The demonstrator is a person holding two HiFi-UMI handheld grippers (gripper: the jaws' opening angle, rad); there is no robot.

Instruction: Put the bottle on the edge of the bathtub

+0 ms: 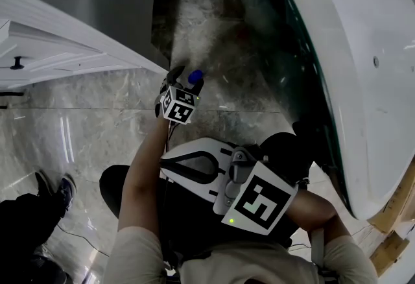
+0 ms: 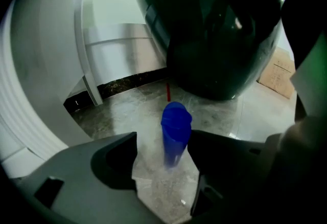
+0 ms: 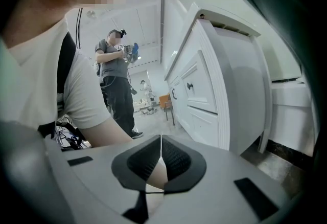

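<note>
A blue bottle stands upright on the marble floor, in front of the dark outer wall of the bathtub. My left gripper is open, with the bottle between its jaws and a clear gap on the left side. In the head view the bottle's top shows just past the left gripper, and the bathtub's white rim curves along the right. My right gripper is shut with nothing in it, and it sits low near my body.
A white cabinet with drawers stands on the left. Another person stands far off, and shoes show at lower left. A cardboard box and wooden pieces lie beside the tub. A small red strip lies on the floor.
</note>
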